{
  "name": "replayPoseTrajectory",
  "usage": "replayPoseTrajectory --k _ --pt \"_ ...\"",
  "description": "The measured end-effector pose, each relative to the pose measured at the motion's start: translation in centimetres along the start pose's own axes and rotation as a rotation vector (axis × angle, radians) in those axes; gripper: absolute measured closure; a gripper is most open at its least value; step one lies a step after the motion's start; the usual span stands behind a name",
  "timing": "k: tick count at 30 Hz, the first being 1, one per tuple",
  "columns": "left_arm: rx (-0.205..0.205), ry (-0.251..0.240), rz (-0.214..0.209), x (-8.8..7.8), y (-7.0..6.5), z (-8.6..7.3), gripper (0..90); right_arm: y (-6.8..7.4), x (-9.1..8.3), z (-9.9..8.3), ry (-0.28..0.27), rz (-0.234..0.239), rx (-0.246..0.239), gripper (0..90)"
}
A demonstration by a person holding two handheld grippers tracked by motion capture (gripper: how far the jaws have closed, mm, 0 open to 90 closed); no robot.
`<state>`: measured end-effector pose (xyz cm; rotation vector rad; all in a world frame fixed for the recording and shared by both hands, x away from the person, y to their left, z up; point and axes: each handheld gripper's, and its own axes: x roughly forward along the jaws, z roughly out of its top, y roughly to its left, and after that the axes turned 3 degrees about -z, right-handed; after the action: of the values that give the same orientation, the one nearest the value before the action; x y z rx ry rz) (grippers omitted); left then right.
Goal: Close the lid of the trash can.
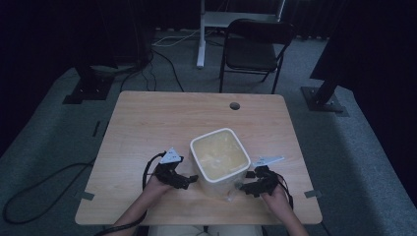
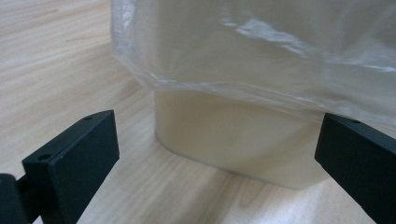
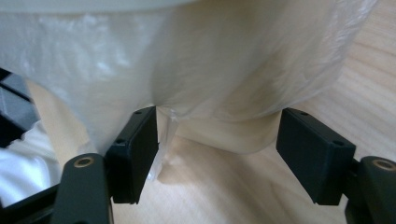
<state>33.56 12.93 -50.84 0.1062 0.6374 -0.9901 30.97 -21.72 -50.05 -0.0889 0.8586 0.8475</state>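
From above, a cream bin (image 1: 220, 160) lined with a clear plastic bag (image 1: 219, 153) stands on the wooden surface (image 1: 147, 128), near its front edge. The left gripper (image 1: 189, 179) and right gripper (image 1: 244, 187) flank its base.

In the left gripper view, the fingers (image 2: 74, 163) are spread wide before the bin (image 2: 233, 140), pinching nothing, with the bag (image 2: 261, 46) hanging over above.

In the right gripper view, the fingers (image 3: 135, 151) are spread; the bag's hanging edge (image 3: 219, 74) lies between them, brushing the left one.
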Motion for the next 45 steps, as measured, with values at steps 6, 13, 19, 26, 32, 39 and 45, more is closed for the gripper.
replayPoseTrajectory --k 6,13,19,26,32,39,45 --pt "-0.007 -0.001 0.054 -0.1 1.8 1.3 0.5 0.7 1.3 1.0 -0.034 -0.091 0.005 29.8" --pt "-0.043 -0.012 0.102 0.4 4.5 2.9 0.5 0.2 2.8 2.9 -0.037 -0.133 0.042 28.9" --pt "-0.037 -0.006 0.146 0.8 6.0 4.0 0.5 -0.5 4.1 4.6 -0.04 -0.175 0.08 29.0" --pt "-0.045 -0.006 0.177 0.7 7.2 4.3 0.5 -0.9 5.3 6.0 -0.044 -0.183 0.102 29.0" --pt "-0.049 -0.005 0.201 0.3 7.9 4.4 0.5 -0.7 6.2 6.7 -0.024 -0.193 0.098 28.9" --pt "-0.066 -0.024 0.227 -1.6 8.4 3.7 0.5 -0.7 6.1 6.8 -0.025 -0.204 0.065 26.5" --pt "-0.075 -0.025 0.249 -3.9 8.2 1.6 0.5 -1.9 3.9 5.2 -0.06 -0.265 0.056 20.1"
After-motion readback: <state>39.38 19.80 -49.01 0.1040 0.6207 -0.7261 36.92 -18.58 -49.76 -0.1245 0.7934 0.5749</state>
